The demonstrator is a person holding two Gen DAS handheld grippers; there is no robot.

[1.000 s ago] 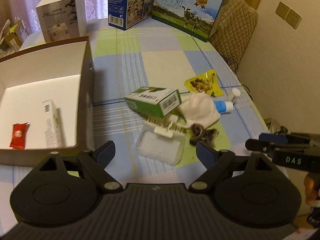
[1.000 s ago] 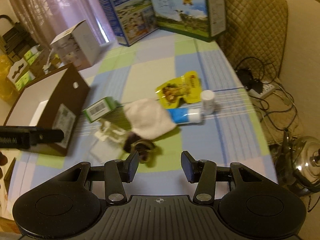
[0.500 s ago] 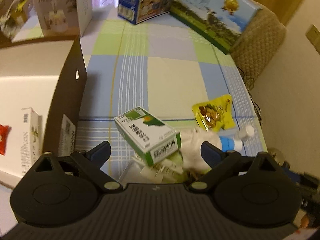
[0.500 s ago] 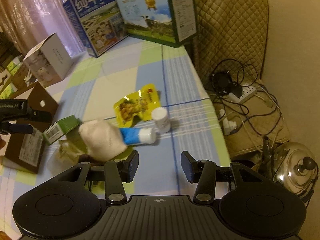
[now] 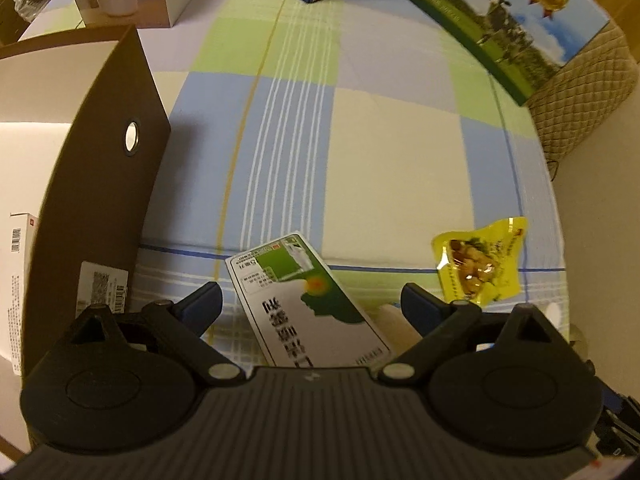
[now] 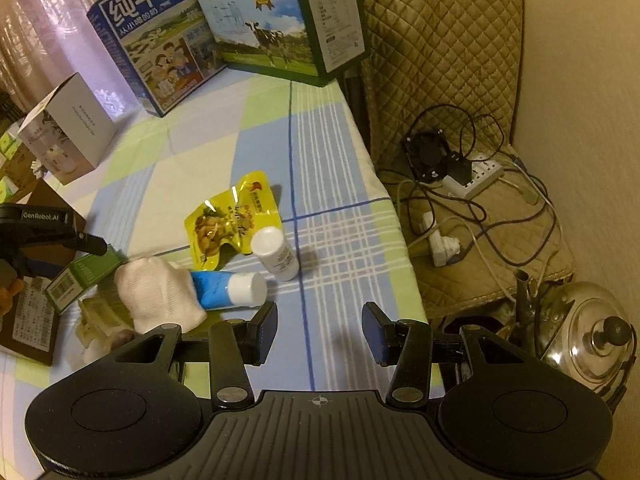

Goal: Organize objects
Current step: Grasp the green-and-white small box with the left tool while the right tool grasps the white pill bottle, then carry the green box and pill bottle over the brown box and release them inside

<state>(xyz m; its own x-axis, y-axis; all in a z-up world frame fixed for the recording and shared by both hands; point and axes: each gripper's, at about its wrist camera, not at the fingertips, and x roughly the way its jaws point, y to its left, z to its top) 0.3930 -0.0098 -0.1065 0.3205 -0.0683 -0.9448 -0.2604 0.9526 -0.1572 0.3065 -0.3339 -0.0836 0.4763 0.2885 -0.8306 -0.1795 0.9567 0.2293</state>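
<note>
Straddling the green-and-white carton (image 5: 308,300), the left gripper (image 5: 312,304) pointed steeply down with its fingers spread wide, one to each side of the carton and neither touching it, which read as lining up for a grasp. The carton lay flat on the checked worktop (image 5: 392,152), just beside the brown storage box (image 5: 116,152), the likely destination since a white packet (image 5: 18,280) already lay inside. The right gripper (image 6: 320,330) hovered over bare cloth with its fingers at a middling gap and nothing between them, near the blue tube (image 6: 228,290), the small white bottle (image 6: 276,254) and the yellow snack pouch (image 6: 228,220), probably waiting its turn. A white sock-like cloth (image 6: 158,292) covered the tube's tail and partly hid some pale and dark items beneath that I could not identify. The left gripper's body hid the carton's near end.
</note>
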